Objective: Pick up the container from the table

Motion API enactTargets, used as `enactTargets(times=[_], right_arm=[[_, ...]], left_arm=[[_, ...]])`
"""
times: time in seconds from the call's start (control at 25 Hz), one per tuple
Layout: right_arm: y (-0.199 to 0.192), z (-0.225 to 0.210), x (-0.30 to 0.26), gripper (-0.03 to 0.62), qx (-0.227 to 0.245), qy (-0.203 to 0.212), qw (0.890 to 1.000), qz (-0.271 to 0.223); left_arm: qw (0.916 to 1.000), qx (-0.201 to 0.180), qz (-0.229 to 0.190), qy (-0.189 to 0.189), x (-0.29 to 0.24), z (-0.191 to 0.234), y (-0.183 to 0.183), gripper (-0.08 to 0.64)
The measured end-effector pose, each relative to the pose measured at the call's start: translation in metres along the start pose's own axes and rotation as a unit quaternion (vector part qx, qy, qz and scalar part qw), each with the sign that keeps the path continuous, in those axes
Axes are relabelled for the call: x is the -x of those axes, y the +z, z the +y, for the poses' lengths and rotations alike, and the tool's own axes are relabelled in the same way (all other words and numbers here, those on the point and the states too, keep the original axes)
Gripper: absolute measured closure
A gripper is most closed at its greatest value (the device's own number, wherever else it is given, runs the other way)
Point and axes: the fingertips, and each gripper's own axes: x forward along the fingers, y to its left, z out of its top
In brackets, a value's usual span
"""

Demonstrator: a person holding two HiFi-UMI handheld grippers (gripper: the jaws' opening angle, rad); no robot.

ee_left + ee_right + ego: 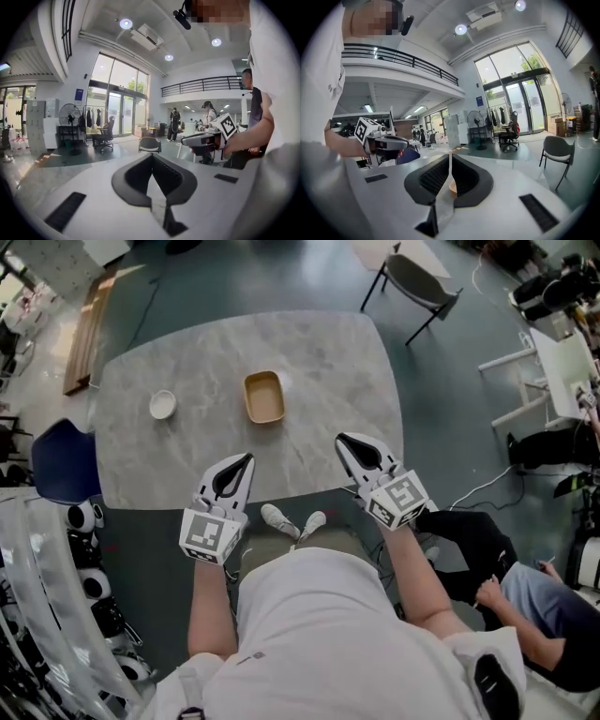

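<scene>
The tan rectangular container lies near the middle of the marble table, well ahead of both grippers and between their lines of reach, touched by neither. The left gripper hovers at the near table edge with its jaws closed tip to tip on nothing, and the right gripper has its jaws parted by only a thin slit, also empty. The container shows only its own tan floor, and the small white bowl to its left is too small to read inside.
</scene>
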Motion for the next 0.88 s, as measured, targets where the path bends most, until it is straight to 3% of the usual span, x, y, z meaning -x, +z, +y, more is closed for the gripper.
enactTargets(times=[0.2, 0.44, 0.72, 0.88], right_arm=[[-0.023, 0.016, -0.069, 0.551, 0.007, 0.027, 0.999, 0.045], [-0.062, 0.034, -0.131, 0.525, 0.05, 0.056, 0.991, 0.113], [-0.111, 0.045, -0.185, 0.489, 0.109, 0.092, 0.972, 0.188], [-0.141, 0.038, -0.208, 0.473, 0.137, 0.111, 0.954, 0.241]], left_arm=[[0.9988, 0.018, 0.012, 0.043, 0.037, 0.056, -0.019, 0.56], [0.9948, 0.04, 0.041, 0.085, 0.082, 0.096, -0.048, 0.56], [0.9848, 0.074, 0.078, 0.136, 0.121, 0.109, -0.081, 0.56], [0.9774, 0.088, 0.093, 0.168, 0.13, 0.108, -0.088, 0.56]])
